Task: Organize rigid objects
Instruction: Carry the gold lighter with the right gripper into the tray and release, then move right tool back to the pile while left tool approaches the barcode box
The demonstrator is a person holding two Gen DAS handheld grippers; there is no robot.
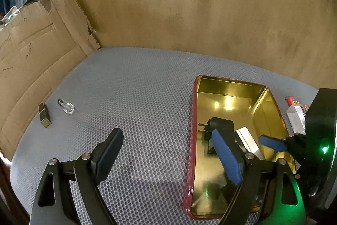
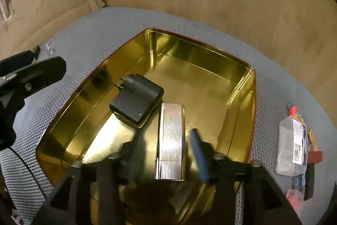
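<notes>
Ribbed silver case [image 2: 171, 141], black charger [image 2: 137, 100], inside gold tin [image 2: 202, 52]

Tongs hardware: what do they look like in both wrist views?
Both tongs, left and right, have black angular linkage arms with silver pivot bolts and blue pads on the fingers. The right unit's black body shows a green light; a thin black cable trails from the left one.

makeshift home work surface, grey honeycomb mat [image 1: 126, 88], cardboard sheet [image 1: 38, 39] backdrop
</notes>
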